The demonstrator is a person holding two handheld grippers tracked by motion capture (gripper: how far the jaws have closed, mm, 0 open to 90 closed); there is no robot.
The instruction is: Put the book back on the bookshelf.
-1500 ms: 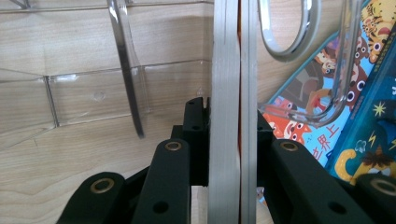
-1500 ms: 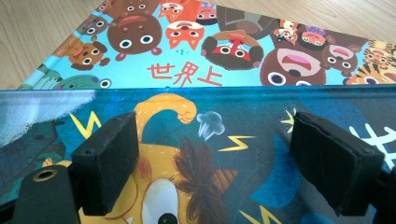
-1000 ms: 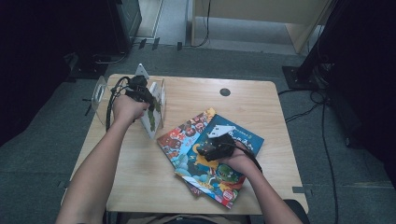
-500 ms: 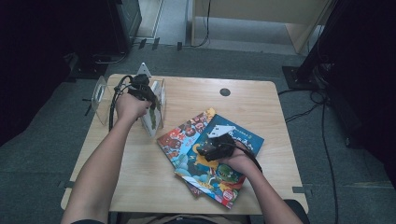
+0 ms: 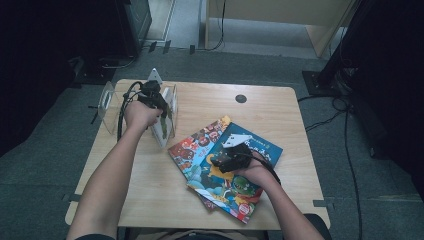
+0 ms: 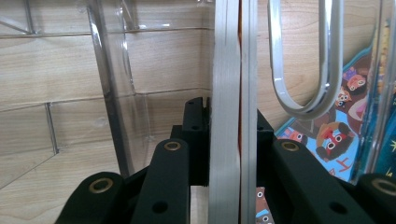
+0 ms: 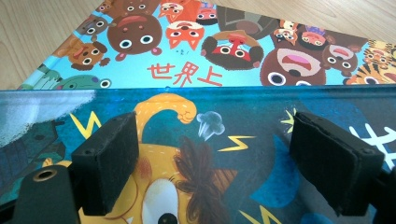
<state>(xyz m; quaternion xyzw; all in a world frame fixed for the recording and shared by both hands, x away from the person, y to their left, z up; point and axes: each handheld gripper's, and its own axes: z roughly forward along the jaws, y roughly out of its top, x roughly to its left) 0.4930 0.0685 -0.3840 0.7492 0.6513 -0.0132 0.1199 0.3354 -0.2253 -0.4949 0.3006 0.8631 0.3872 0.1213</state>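
A clear acrylic book rack (image 5: 107, 100) stands at the table's back left. A thin white book (image 5: 162, 131) stands upright in it, and my left gripper (image 5: 159, 102) is shut on it. In the left gripper view the black jaws of my left gripper (image 6: 229, 126) press on both sides of the book's white page edge (image 6: 225, 70). My right gripper (image 5: 225, 160) rests over a fanned pile of picture books (image 5: 197, 145). Up close, my right gripper (image 7: 219, 154) is open, pads wide apart above a dark blue cat cover (image 7: 224, 121), with an animal-faces book (image 7: 187, 74) beyond it.
The wooden table (image 5: 280, 107) has a small round cable hole (image 5: 241, 98) near its back edge. A chrome wire loop (image 6: 303, 70) of the rack hangs beside the gripped book. Cables (image 5: 345, 130) lie on the grey floor at the right.
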